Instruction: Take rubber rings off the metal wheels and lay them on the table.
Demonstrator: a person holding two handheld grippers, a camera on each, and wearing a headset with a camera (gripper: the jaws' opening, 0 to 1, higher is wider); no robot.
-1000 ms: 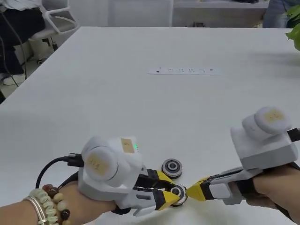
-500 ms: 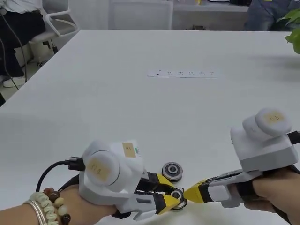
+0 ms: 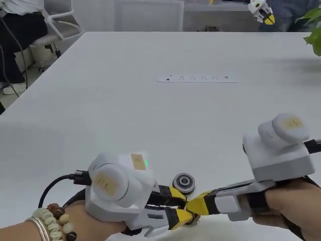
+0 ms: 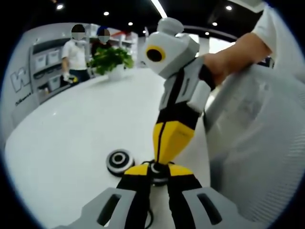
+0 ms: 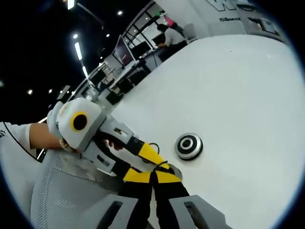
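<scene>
A small metal wheel [image 4: 157, 169] with a dark rubber ring sits between my left gripper's [image 4: 157, 171] yellow jaws, which are shut on it just above the white table [image 3: 150, 110]. My right gripper [image 5: 152, 175] comes in from the opposite side, its jaws pressed together at the wheel's rim [image 5: 172, 171], where a thin black loop of ring shows. In the head view the left gripper [image 3: 181, 205] and right gripper [image 3: 193, 206] meet tip to tip and hide this wheel. A second wheel [image 3: 184, 182] with its ring on lies flat just beyond them.
A flat white strip [image 3: 196, 78] with small markings lies mid-table. A potted plant [image 3: 315, 30] stands at the far right edge, an office chair [image 3: 60, 20] beyond the far left corner. A black cable [image 3: 55, 178] trails from the left gripper. People stand in the background.
My right gripper has slid left until its tips meet the left gripper's at the held wheel, covering it. The second wheel lies where it was.
</scene>
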